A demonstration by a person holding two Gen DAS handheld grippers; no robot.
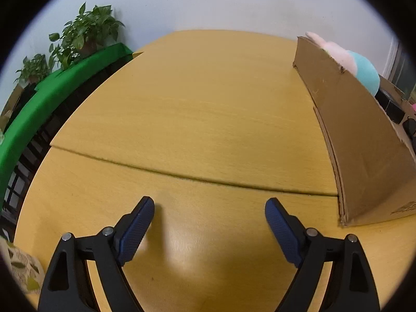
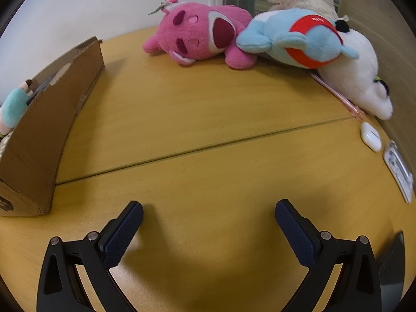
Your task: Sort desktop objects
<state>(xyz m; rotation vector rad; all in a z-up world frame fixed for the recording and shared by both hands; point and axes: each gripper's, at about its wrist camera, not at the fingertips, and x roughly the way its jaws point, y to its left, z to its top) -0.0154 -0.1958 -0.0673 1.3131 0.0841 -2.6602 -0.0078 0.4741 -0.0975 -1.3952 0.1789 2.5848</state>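
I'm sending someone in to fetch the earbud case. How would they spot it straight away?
Start from the pile of plush toys at the desk's far right corner and find the white plush. Just in front of its head lies the earbud case, next to a clear flat packet. It is the only small, smooth, white pebble-shaped thing there.

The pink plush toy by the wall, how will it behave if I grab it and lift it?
The pink plush toy looks soft and stuffed, so it will probably squash between the pads and sag. Its fuzzy surface should grip well. It touches the blue plush, which may shift.
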